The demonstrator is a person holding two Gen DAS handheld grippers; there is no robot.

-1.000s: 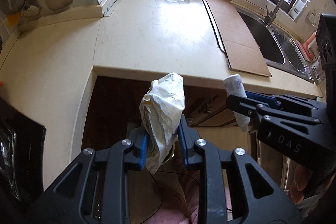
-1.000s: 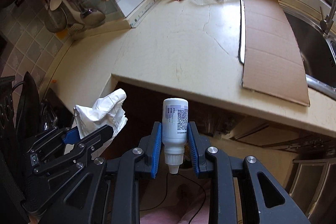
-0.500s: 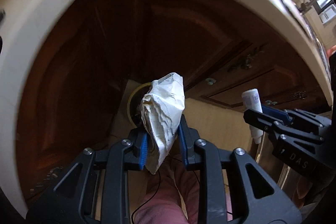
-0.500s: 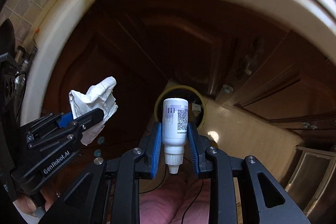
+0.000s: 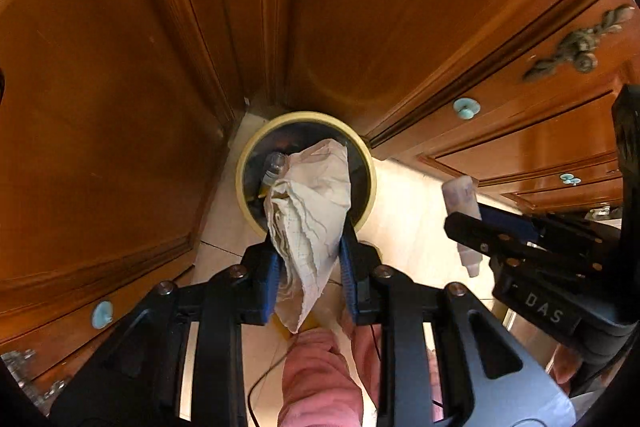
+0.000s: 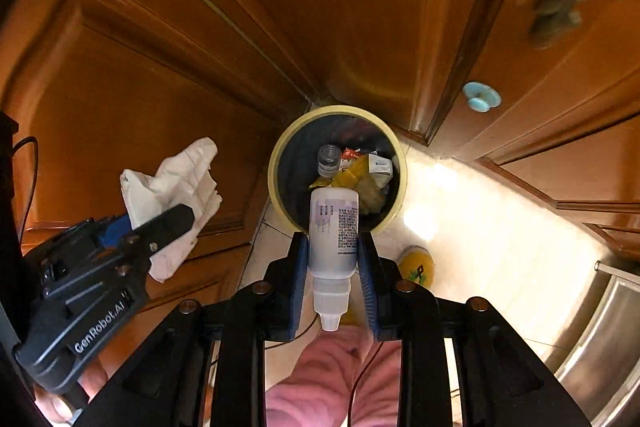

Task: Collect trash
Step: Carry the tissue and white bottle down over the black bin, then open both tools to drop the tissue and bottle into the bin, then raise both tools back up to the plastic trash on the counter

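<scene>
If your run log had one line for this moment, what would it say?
left gripper: shut on crumpled paper | right gripper: shut on white bottle | both above trash bin

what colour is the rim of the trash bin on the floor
Pale yellow, around a dark inside. The bin shows best in the right wrist view.

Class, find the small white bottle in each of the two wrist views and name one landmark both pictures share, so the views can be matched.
Left wrist view: the white bottle is at the right edge, clamped in the right gripper coming in from the side.
Right wrist view: the bottle is at centre, nozzle toward the camera, between the blue pads.
Shared landmark: the yellow-rimmed trash bin on the floor by the wooden cabinets.
</scene>
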